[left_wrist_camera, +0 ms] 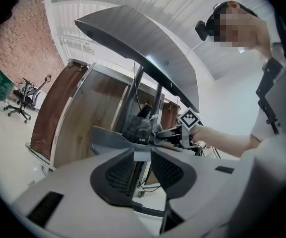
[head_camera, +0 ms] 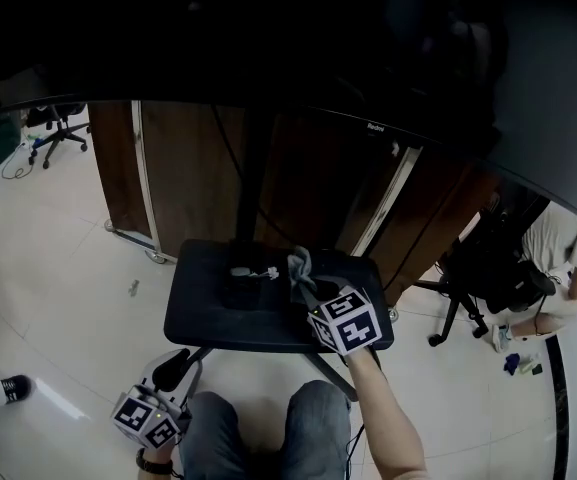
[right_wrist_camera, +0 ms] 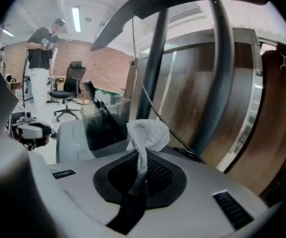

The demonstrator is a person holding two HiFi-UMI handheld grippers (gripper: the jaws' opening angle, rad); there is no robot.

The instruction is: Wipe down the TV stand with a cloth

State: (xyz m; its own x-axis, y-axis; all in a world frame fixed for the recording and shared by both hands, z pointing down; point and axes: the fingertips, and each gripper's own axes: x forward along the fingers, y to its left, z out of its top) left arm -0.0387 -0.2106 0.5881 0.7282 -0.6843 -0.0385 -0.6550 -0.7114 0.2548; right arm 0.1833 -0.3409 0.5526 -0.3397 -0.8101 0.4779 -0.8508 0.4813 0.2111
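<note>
The TV stand's dark shelf sits below the big screen on a black pole. My right gripper rests over the shelf's right half, shut on a grey cloth. In the right gripper view the cloth sticks up twisted from between the pressed jaws of the right gripper. A black box with a small white item on top stands mid-shelf. My left gripper hangs low, in front of and left of the shelf. Its jaws stand slightly apart, holding nothing.
Brown wooden panels with metal trim stand behind the stand. An office chair is at the far left, another dark chair and a crouching person at the right. My own knees are just before the shelf's front edge.
</note>
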